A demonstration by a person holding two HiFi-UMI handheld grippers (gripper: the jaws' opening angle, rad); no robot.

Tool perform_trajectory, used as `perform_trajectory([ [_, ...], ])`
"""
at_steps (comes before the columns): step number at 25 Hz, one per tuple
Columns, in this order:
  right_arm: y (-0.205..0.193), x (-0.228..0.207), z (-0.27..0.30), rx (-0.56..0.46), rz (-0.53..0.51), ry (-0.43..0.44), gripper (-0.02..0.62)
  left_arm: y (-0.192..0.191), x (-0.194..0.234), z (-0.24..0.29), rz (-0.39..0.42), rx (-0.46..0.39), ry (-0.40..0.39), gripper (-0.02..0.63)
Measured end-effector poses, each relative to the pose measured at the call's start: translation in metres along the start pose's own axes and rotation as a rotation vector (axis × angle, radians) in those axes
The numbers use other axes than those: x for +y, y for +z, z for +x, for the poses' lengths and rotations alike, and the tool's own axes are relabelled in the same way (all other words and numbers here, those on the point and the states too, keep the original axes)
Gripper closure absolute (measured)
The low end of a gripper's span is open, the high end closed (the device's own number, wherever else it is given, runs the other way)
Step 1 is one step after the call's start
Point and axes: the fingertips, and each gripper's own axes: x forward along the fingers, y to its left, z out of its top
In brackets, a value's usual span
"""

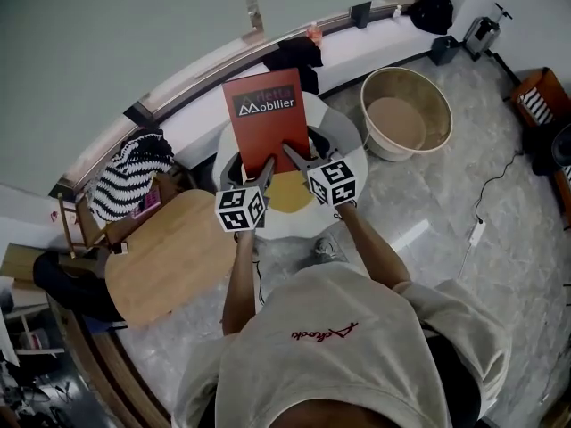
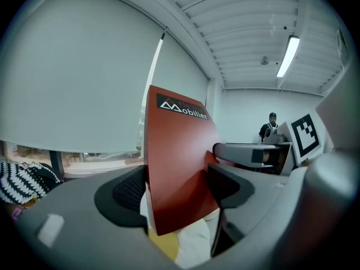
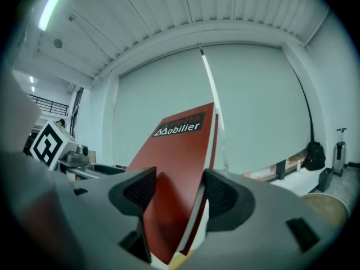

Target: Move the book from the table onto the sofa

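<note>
Near red book (image 1: 268,114), beige tub (image 1: 399,119)

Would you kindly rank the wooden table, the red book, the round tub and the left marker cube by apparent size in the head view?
1. wooden table
2. round tub and red book: about alike, and the held-up book is nearer the camera, so unranked
3. left marker cube

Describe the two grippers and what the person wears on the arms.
Both the left gripper and right gripper are grey, with dark jaws lined by textured black pads. Each carries a white cube printed with black square markers. The person wears a pale short-sleeved T-shirt with red script.
</note>
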Motion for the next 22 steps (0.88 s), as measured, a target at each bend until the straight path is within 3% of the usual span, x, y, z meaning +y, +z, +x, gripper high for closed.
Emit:
perform_trajectory([
  [8, 0.002, -0.107, -0.029, -0.004, 0.035, -0.069, 0.33, 0.009, -0.068, 0.088, 0.004, 0.022, -0.067, 0.256],
  [15, -0.006, -0.134, -0.027, 0.014, 0.048, -0.09, 0.33, 0.005, -0.075, 0.115, -0.002, 0.044, -0.086, 0.256],
  [22, -0.009, -0.132, -0.001, 0.03, 0.054, -0.104, 0.33, 0.002, -0.049, 0.125, -0.005, 0.077, -0.104, 0.256],
])
